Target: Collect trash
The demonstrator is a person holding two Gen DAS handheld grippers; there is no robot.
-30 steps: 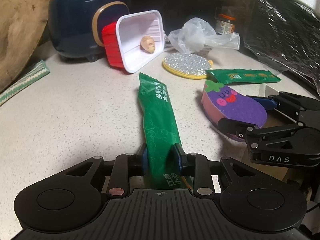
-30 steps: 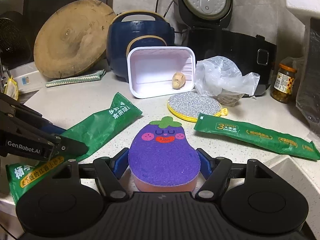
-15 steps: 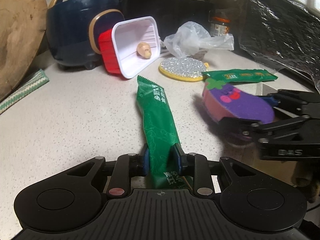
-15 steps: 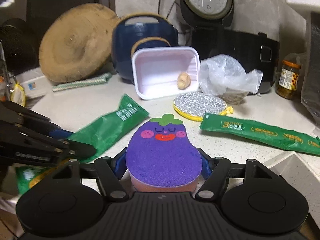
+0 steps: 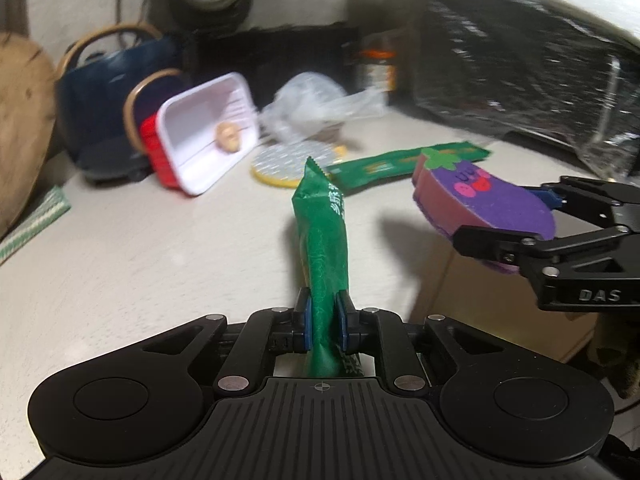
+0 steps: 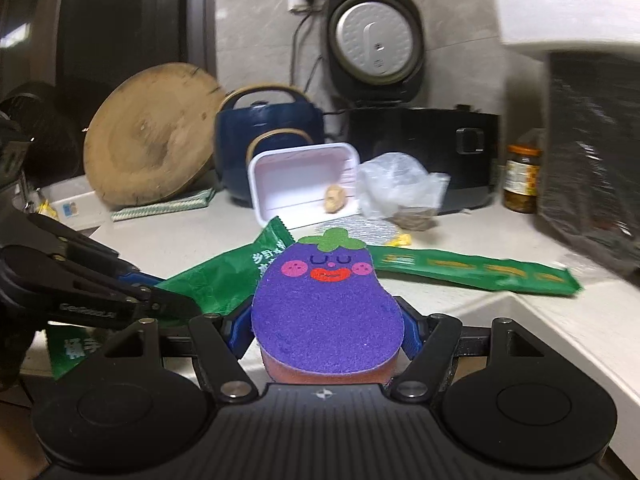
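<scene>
The left tool point(image 5: 324, 320) is clamped on a green wrapper point(image 5: 322, 232), lifted off the bench point(image 5: 140, 248). To its right, the right tool point(image 6: 328, 332) grips an eggplant sponge point(image 6: 326, 312), also raised. Ahead lie a second green wrapper point(image 6: 476, 270), a white tray point(image 5: 208, 132) and a plastic bag point(image 6: 396, 184).

I'm looking at a home kitchen. A pale speckled countertop point(image 6: 540, 320) runs along a tiled wall, where a black rice cooker point(image 6: 420, 160) stands with its lid point(image 6: 374, 42) flipped up and its cord going to a wall socket. Beside it I see a navy electric pot point(image 6: 268, 136), a round wooden chopping board point(image 6: 152, 136) leaning against the wall, a jar of pickles point(image 6: 522, 178), a round scouring pad point(image 5: 294, 160) and a white food tray point(image 6: 304, 180).
</scene>
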